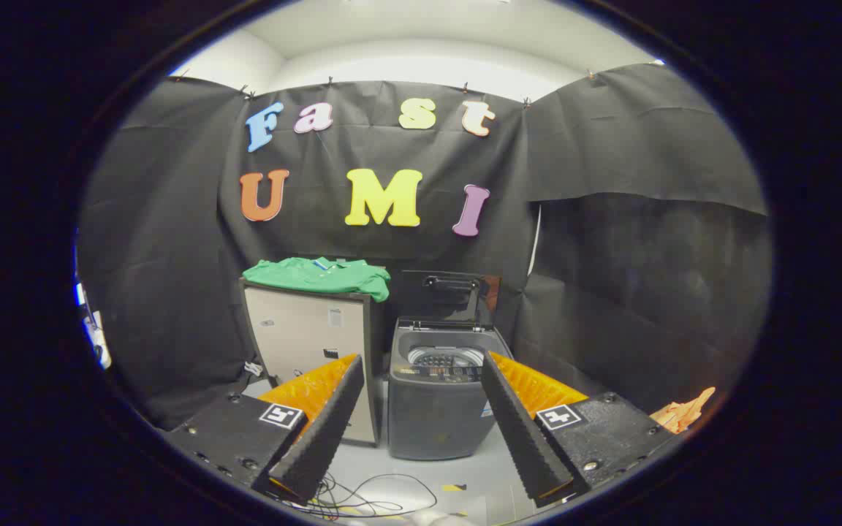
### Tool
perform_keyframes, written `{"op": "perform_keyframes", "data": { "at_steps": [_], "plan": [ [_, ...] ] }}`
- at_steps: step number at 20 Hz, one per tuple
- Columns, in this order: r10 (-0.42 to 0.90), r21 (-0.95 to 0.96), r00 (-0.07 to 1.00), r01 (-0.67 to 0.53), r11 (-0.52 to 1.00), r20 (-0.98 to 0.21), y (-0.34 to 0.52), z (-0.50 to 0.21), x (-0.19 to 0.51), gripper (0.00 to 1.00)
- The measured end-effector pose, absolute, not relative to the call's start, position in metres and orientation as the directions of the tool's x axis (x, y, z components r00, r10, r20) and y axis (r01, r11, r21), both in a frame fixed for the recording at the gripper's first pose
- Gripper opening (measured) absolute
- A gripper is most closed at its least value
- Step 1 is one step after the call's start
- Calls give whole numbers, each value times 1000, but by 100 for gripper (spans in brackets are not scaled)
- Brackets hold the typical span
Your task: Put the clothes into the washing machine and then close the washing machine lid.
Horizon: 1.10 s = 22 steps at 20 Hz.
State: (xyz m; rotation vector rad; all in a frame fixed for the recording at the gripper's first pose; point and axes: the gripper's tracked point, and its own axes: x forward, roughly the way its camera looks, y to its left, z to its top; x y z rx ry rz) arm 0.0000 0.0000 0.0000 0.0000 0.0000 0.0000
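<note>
So we're in the black-draped booth, pale floor underneath, white ceiling peeking over the top of the cloth. Our gripper (421, 431) is spread wide and holding nothing; both fingers point toward the back wall with a big gap between them.

Straight ahead through that gap sits the washing machine (437, 409), a dark top-loader on the floor, its lid (450, 296) propped up toward the back wall, so the drum opening (445, 356) is exposed. We'd say it's a fair way off, not within reach.

The thing the next move hangs on is the green garment (319, 275). It's lying on top of a pale cabinet (309, 343) just left of the washer, so it's up and to the left of our fingers, farther away and higher than the drum rim. It's spread flat with its long side running left to right, and its right end droops over the cabinet corner nearest the washer. That drooping end looks like the easiest bit to pinch, we reckon.

Hard to tell: whether it's one garment or several, and what's inside the drum, since we only catch the rim and some holes. Some cables (362, 500) trail on the near floor, and there's an orange something (684, 415) far right, cut off.
</note>
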Motion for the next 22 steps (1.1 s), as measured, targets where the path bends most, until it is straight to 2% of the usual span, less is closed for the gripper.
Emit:
{"op": "perform_keyframes", "data": {
  "at_steps": [16,20,22],
  "plan": [
    [-18,38,1000,19,999,-17,-1,1,3,100],
    [-30,27,1000,30,999,6,1,13,5,100],
    [-43,36,999,43,998,2,6,34,29,100]
  ]
}}
